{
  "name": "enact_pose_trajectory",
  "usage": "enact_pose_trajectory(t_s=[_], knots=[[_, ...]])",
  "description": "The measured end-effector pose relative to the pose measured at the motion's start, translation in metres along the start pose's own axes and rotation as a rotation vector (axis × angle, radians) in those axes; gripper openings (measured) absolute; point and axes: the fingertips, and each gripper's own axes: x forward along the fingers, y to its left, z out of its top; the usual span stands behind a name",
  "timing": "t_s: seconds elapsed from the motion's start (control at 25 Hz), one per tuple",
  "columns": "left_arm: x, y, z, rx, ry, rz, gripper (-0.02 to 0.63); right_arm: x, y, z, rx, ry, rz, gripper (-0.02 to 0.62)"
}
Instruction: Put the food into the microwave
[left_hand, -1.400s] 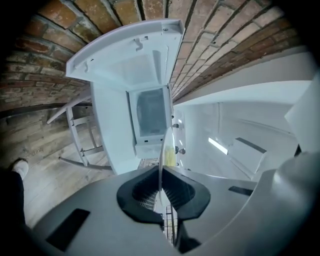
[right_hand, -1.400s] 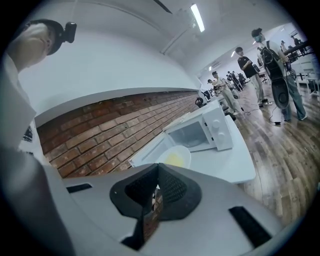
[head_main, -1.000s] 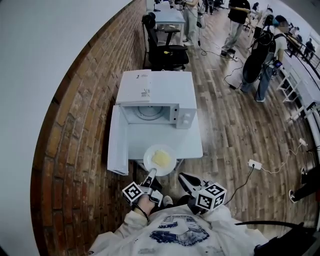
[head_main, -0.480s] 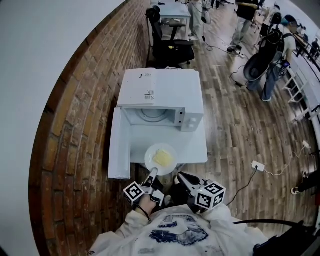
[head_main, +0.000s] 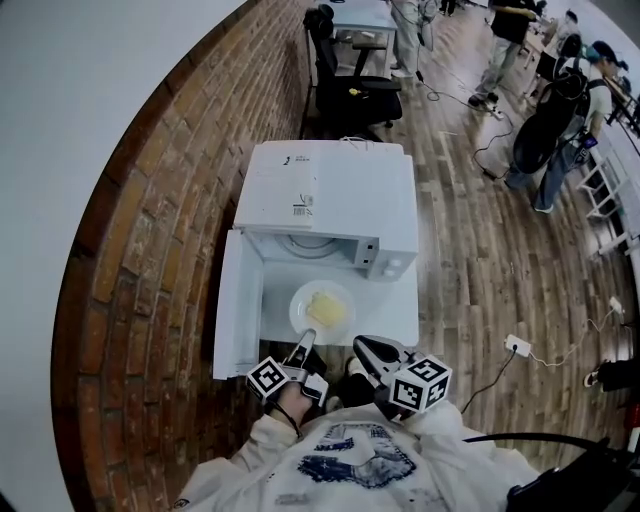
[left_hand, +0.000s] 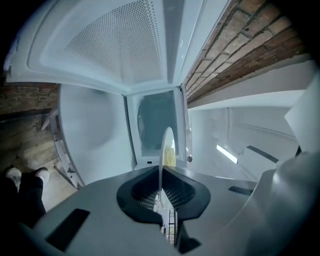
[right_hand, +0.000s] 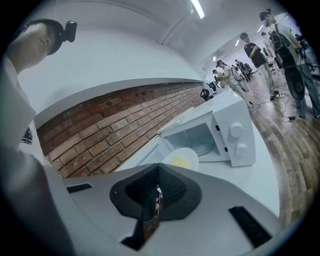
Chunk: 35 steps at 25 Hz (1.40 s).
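Observation:
A white plate (head_main: 322, 307) with a flat yellow piece of food (head_main: 324, 311) hangs just in front of the open white microwave (head_main: 335, 195). My left gripper (head_main: 304, 345) is shut on the plate's near rim. In the left gripper view the plate (left_hand: 163, 147) stands edge-on between the jaws, with the food (left_hand: 171, 153) behind it and the microwave cavity (left_hand: 156, 120) straight ahead. My right gripper (head_main: 361, 346) is shut on nothing, to the right of the plate. From the right gripper (right_hand: 156, 192) view, the plate (right_hand: 181, 159) lies before the cavity.
The microwave door (head_main: 237, 303) swings open to the left, along the brick wall (head_main: 150, 260). The small white table (head_main: 395, 310) carries the microwave. A black office chair (head_main: 355, 95) stands behind it. Several people (head_main: 545, 120) stand far right; cables and a power strip (head_main: 518, 347) lie on the wood floor.
Both grippers have moved forward toward the microwave. The plate, still held by the left gripper, has come from the table's front edge to just before the open cavity.

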Motion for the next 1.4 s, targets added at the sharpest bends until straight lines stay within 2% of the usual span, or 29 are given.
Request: enact_pose_trajectory(t_s=[0.12,0.24,0.52,1.04,1.4], knots=[[0.017,0.004,0.01,-0.008,-0.012,0.031,0.017,0.011,-0.013,0.015,-0.008,0.008,0.01,0.014],[0.032,0.012,0.024,0.015,-0.046,0.031,0.017,0.02,-0.024,0.028,-0.017,0.016,0.026,0.014],[0.059,0.016,0.043,-0.006,-0.102,0.063,0.017,0.031,-0.044,0.052,-0.037,0.033,0.056,0.014],[0.102,0.038,0.065,-0.048,-0.199,0.085,0.017,0.034,-0.078,0.071,-0.069,0.06,0.073,0.014],[0.125,0.054,0.089,-0.045,-0.262,0.134,0.017,0.035,-0.093,0.075,-0.069,0.081,0.079,0.014]])
